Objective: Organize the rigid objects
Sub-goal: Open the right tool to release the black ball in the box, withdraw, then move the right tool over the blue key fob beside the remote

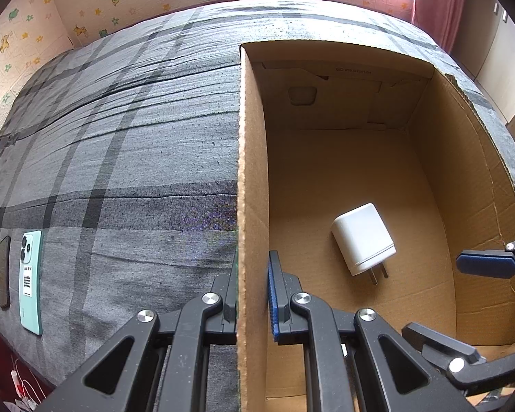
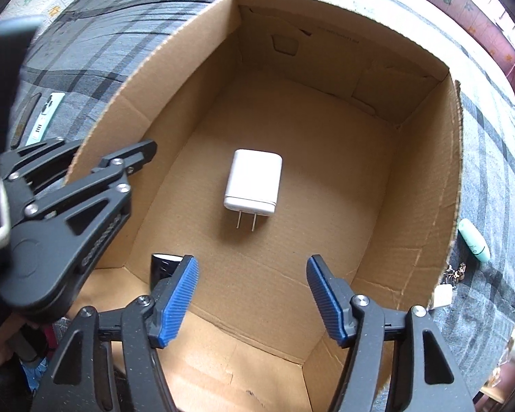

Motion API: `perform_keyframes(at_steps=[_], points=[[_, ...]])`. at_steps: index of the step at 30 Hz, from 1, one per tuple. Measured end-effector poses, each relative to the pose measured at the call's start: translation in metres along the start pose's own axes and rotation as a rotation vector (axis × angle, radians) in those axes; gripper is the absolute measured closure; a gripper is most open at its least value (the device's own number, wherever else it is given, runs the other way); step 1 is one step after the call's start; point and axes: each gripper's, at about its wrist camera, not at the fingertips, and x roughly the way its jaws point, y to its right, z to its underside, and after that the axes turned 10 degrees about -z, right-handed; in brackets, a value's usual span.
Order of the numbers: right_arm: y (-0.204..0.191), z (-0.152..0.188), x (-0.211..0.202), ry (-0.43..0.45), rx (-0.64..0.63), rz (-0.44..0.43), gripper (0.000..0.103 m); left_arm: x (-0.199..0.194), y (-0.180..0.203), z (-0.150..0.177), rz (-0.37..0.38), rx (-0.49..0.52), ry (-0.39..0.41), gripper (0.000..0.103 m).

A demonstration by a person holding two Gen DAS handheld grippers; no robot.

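A white wall charger [image 2: 252, 182] lies flat on the floor of an open cardboard box [image 2: 425, 178], its prongs toward the camera. My right gripper [image 2: 252, 295] hangs over the box nearer than the charger, open, with nothing between its blue pads. In the left wrist view the charger [image 1: 362, 238] lies on the box floor to the right. There my left gripper [image 1: 252, 292] is shut on the box's left wall [image 1: 254, 171], one finger inside and one outside. A blue pad [image 1: 485, 263] of the right gripper shows at the right edge.
The box stands on a grey plaid bedspread [image 1: 137, 137]. A mint green phone [image 1: 31, 281] and a dark phone [image 1: 4, 271] lie at the bed's left. A mint tube [image 2: 473, 240] and a small keyring [image 2: 453, 274] lie outside the box's right wall. A black object [image 2: 163, 267] sits in the box's near left corner.
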Motion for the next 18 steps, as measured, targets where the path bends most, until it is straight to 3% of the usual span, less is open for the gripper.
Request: perform_keyframes(at_steps=[10, 18], points=[[-0.004, 0.015, -0.044, 0.101, -0.018, 0.021, 0.010, 0.001, 0.001, 0.000, -0.004, 0.003, 0.000, 0.091], [0.022, 0.025, -0.088, 0.166, 0.025, 0.025, 0.001, 0.001, 0.001, 0.000, -0.005, 0.003, 0.000, 0.091]])
